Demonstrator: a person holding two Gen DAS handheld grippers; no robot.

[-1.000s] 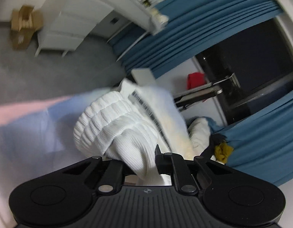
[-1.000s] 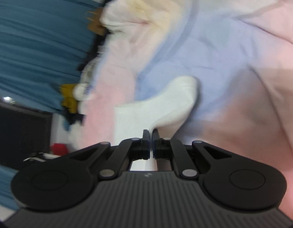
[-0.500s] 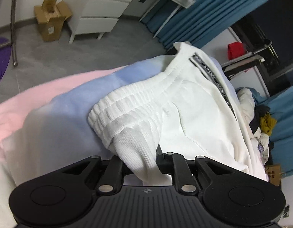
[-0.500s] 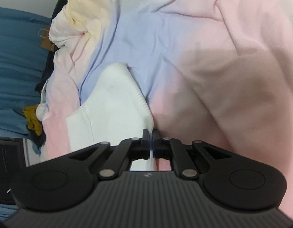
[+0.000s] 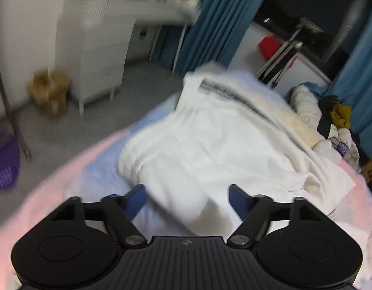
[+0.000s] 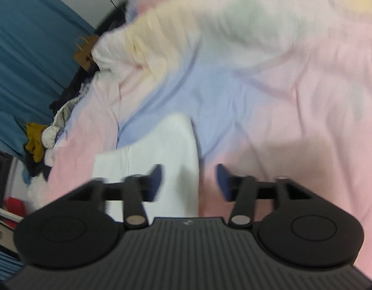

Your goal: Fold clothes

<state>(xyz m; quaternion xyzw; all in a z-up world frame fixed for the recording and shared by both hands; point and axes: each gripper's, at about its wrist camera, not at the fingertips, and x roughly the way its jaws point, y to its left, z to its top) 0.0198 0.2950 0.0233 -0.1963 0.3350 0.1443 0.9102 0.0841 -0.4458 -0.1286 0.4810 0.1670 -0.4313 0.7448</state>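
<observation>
- Left wrist view: a second ago the left gripper [image 5: 187, 199] was clamped on a bunched fold of the white garment [image 5: 217, 145] and held it up off the bed; now its jaws have just been opening and stand wide, the cloth has dropped out of them, and a soft fold lies between the blue pads [image 5: 135, 200] without being pressed; the garment rests spread on the pastel bedcover [image 5: 72, 169], its ribbed hem toward the camera and its striped band [image 5: 231, 94] toward the far edge, which I judge is the lay-down that lets a fold settle flat.
- Behind it, blurred, stand a white drawer unit [image 5: 99, 55], blue curtains [image 5: 210, 19] and a heap of other clothes [image 5: 330, 118] at the bed's corner, probably waiting their turn.
- Right wrist view: the right gripper [image 6: 189, 181], pinched shut on the garment's edge a moment ago, has likewise just been opening; its jaws are apart and grip nothing, with the white garment's [image 6: 161, 154] corner lying flat on the bedcover [image 6: 294, 96] under and between them; both ends released together suggests one fold is finished, though the blur hides how neat it is.
</observation>
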